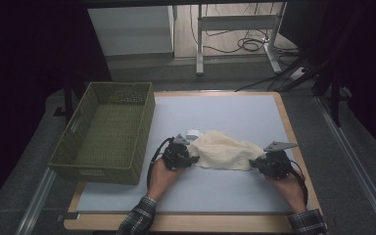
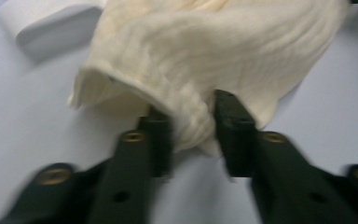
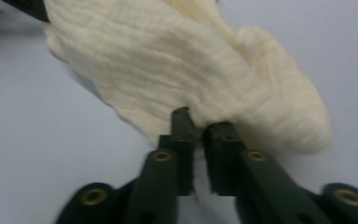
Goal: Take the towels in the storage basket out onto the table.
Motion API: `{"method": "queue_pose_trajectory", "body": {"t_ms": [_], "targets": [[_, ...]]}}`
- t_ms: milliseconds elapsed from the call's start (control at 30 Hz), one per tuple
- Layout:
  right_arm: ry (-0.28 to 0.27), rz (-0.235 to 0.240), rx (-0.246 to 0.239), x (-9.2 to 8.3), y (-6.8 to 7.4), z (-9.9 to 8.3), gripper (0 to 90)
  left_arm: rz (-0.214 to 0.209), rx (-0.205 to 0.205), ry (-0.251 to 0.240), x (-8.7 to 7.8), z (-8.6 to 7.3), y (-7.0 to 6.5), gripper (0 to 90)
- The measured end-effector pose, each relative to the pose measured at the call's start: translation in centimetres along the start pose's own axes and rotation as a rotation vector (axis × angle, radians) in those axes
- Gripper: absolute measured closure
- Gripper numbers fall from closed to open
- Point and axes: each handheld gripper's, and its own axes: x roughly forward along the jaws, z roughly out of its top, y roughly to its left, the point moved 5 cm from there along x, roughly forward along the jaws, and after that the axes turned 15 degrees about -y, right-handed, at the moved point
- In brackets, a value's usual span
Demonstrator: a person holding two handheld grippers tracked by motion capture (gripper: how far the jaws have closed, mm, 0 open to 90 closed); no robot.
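A crumpled cream cloth (image 1: 223,151) lies on the pale blue mat in front of the person. My left gripper (image 1: 192,158) holds the cloth's left end, and in the left gripper view a thick fold of the cloth (image 2: 191,60) is pinched in that gripper (image 2: 192,114). My right gripper (image 1: 254,163) holds the cloth's right end. In the right gripper view its jaws stand nearly together on a thin edge of the cloth (image 3: 182,60), at the gripper (image 3: 200,125). The cloth sags between both grippers, resting on the mat.
A green woven basket (image 1: 93,161) stands on the table's left side, close to my left hand. A white strap (image 1: 194,133) lies just behind the cloth, and the left gripper view shows the strap (image 2: 46,23) at top left. The table's wooden edge (image 1: 293,137) runs along the right.
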Motion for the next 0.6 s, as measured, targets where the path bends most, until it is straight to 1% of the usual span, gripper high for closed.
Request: {"method": "queue_pose_trajectory", "body": {"t_ms": [33,67,100,133,167,200,233,267,300,333,367,400,433,467,500,533,567,600], "targets": [[-0.007,0.003,-0.019,-0.2,0.2,0.4,86.3,-0.010,0.002,-0.005,-0.1,0.1,-0.2,81.7],[-0.010,0.003,-0.029,-0.4,0.4,0.6,86.5,-0.014,0.010,-0.004,-0.4,0.3,-0.4,83.8],[-0.012,0.003,-0.040,-0.7,0.6,0.8,86.5,-0.021,0.013,-0.003,-0.9,0.5,-0.6,84.1],[-0.022,0.002,-0.066,-1.8,1.1,1.4,86.5,-0.038,0.010,-0.018,-2.2,1.0,-1.2,84.0],[-0.022,0.002,-0.066,-1.8,1.1,1.4,86.5,-0.038,0.010,-0.018,-2.2,1.0,-1.2,83.8],[-0.033,0.004,-0.085,-3.1,1.7,2.2,86.5,-0.057,0.011,-0.029,-3.8,1.4,-1.9,83.0],[-0.033,0.004,-0.085,-3.1,1.7,2.2,86.5,-0.057,0.011,-0.029,-3.8,1.4,-1.9,81.6],[-0.049,0.003,-0.103,-4.7,2.3,3.0,86.4,-0.071,0.013,-0.035,-4.6,1.5,-2.4,80.9],[-0.049,0.003,-0.103,-4.7,2.3,3.0,86.4,-0.079,0.022,-0.040,-5.4,1.6,-2.9,80.9],[-0.058,0.008,-0.108,-5.5,2.7,3.3,86.0,-0.082,0.040,-0.034,-6.4,1.5,-3.5,80.9],[-0.065,0.019,-0.112,-6.5,3.2,3.8,83.0,-0.081,0.049,-0.026,-7.0,1.2,-3.9,74.3],[-0.066,0.020,-0.127,-7.5,3.8,4.1,71.9,-0.058,0.062,-0.006,-7.7,0.6,-4.3,66.5],[-0.066,0.020,-0.127,-7.5,3.8,4.1,71.9,-0.058,0.062,-0.006,-7.7,0.6,-4.3,62.5],[-0.063,0.009,-0.138,-8.0,4.0,4.2,70.9,-0.031,0.078,0.005,-8.1,0.1,-4.3,62.5],[-0.057,-0.003,-0.140,-8.6,3.8,4.0,68.9,-0.018,0.078,0.010,-8.3,-0.4,-4.2,57.1],[-0.055,-0.009,-0.133,-8.7,3.6,3.8,68.3,-0.005,0.055,0.013,-8.4,-1.0,-3.7,53.1],[-0.055,-0.009,-0.133,-8.7,3.6,3.8,68.3,-0.005,0.055,0.013,-8.4,-1.0,-3.7,50.7],[-0.040,-0.025,-0.112,-8.6,2.8,3.1,67.4,0.000,0.045,0.014,-8.4,-1.3,-3.5,49.0]]}}
